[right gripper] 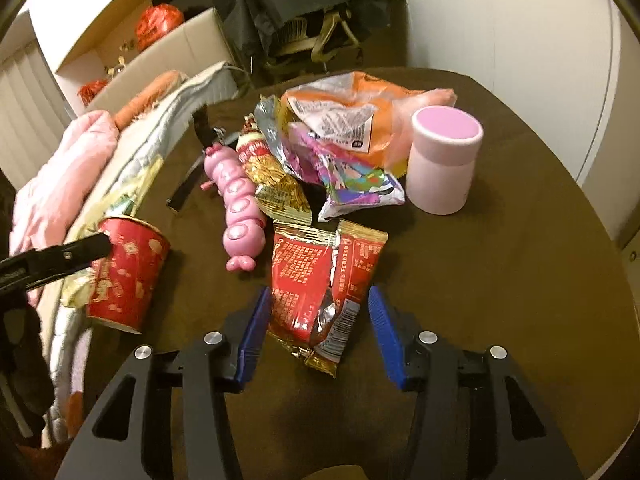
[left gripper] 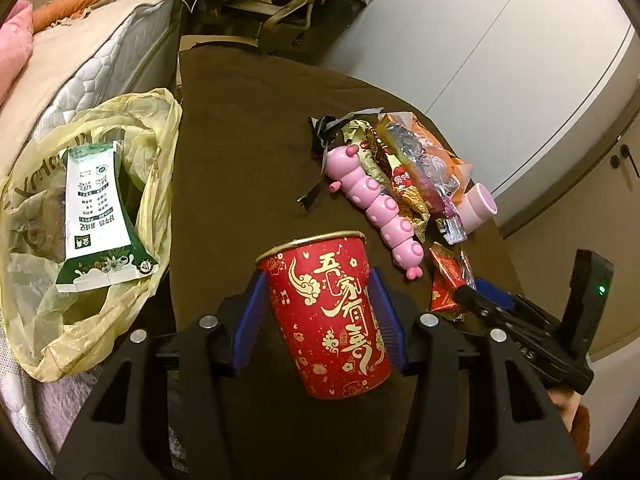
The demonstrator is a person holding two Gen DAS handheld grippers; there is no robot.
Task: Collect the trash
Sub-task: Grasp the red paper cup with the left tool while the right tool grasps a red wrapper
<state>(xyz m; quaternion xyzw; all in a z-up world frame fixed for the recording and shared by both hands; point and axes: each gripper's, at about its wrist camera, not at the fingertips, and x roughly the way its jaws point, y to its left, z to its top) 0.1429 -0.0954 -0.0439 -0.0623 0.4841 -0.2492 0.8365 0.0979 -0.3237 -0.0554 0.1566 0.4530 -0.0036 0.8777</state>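
My left gripper [left gripper: 318, 280] is shut on a red paper cup [left gripper: 328, 320] with gold print and holds it above the brown table [left gripper: 240, 152]; the cup also shows in the right wrist view [right gripper: 124, 272]. A yellow plastic bag [left gripper: 80, 208] lies open to the left with a green-and-white carton [left gripper: 100, 216] in it. My right gripper [right gripper: 316, 300] is open, its blue fingers [right gripper: 256, 328] on either side of a red snack wrapper [right gripper: 316, 288] lying on the table. More wrappers [right gripper: 332, 148] are piled behind it.
A pink caterpillar toy [right gripper: 236, 200] lies left of the wrappers and a pink cylindrical container [right gripper: 442, 164] stands to their right. Black tape strips [left gripper: 324, 140] lie at the pile's far side. A bed with pink bedding [right gripper: 60, 184] borders the table on the left.
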